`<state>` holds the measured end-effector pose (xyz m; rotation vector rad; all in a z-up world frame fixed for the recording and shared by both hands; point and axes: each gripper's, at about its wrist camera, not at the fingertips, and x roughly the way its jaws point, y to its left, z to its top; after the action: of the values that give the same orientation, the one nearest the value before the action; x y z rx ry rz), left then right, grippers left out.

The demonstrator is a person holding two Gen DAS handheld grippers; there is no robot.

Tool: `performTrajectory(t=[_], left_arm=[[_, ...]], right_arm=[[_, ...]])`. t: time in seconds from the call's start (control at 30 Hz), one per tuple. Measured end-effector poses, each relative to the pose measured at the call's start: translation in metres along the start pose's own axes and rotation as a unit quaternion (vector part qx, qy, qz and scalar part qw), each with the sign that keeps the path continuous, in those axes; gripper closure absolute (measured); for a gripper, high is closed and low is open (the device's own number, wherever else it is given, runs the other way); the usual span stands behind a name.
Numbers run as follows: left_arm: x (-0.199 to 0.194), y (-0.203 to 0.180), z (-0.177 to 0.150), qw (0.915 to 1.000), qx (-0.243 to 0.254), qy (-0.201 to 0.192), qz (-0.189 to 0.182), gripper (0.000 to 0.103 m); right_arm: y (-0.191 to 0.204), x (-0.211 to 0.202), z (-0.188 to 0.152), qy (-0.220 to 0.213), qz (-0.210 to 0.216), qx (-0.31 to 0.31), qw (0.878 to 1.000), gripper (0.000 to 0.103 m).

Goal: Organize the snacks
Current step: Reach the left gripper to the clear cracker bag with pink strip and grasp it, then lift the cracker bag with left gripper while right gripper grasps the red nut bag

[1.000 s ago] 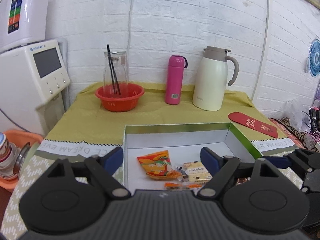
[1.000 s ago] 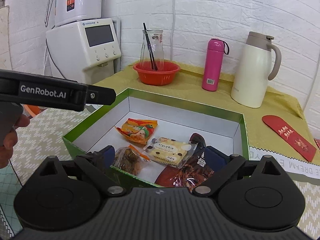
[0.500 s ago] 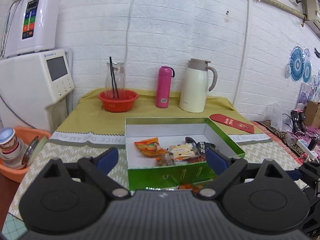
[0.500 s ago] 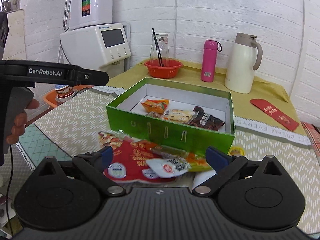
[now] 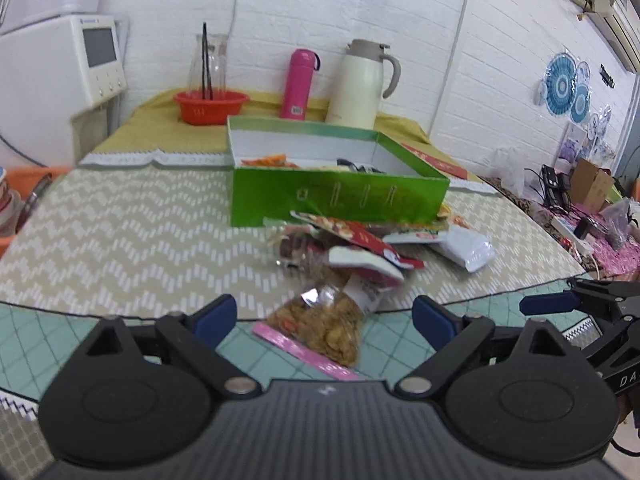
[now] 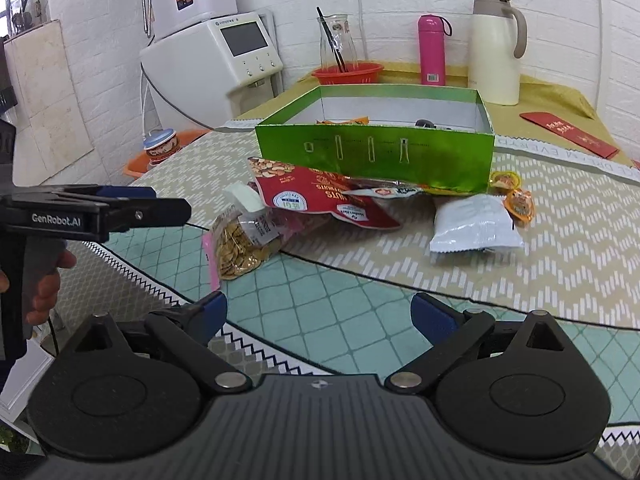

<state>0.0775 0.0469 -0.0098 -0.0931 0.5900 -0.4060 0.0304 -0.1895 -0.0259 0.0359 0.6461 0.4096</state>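
green box (image 6: 376, 152) on table, some snacks inside | snack pile just before its front wall | seed bag (image 5: 320, 326) straight ahead of left gripper (image 5: 324, 316), long axis pointing away, nearer than right gripper (image 6: 320, 312) | both wide, empty

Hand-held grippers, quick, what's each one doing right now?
Left hand-held gripper: open, has just been opening, holding nothing.
Right hand-held gripper: open, holding nothing.
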Motion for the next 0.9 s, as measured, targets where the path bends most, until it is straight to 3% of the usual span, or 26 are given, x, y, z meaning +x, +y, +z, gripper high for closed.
performTrajectory(t=[0.2, 0.47, 0.63, 0.67, 0.7, 0.9], left_arm=[[0.037, -0.006, 0.002, 0.9990, 0.039, 0.017, -0.014, 0.010], [0.061, 0.007, 0.005, 0.9979, 0.011, 0.045, -0.046, 0.012], [0.060, 0.003, 0.002, 0.9980, 0.020, 0.044, -0.040, 0.017], [0.060, 0.003, 0.001, 0.9979, 0.024, 0.045, -0.039, 0.029], [0.060, 0.002, 0.000, 0.9974, 0.028, 0.049, -0.045, 0.061], [0.042, 0.002, -0.010, 0.9983, 0.023, 0.045, -0.029, 0.061]], right_arm=[[-0.008, -0.003, -0.011, 0.007, -0.018, 0.013, 1.000, 0.000], [-0.009, 0.000, -0.007, -0.008, -0.030, 0.013, 0.999, 0.000], [-0.009, 0.005, -0.004, -0.012, -0.026, 0.028, 0.999, 0.000], [-0.009, 0.006, -0.002, -0.014, -0.026, 0.031, 0.999, 0.000], [-0.009, 0.006, -0.001, -0.016, -0.026, 0.034, 0.999, 0.000], [-0.003, 0.010, 0.009, -0.023, -0.011, 0.035, 0.999, 0.000]])
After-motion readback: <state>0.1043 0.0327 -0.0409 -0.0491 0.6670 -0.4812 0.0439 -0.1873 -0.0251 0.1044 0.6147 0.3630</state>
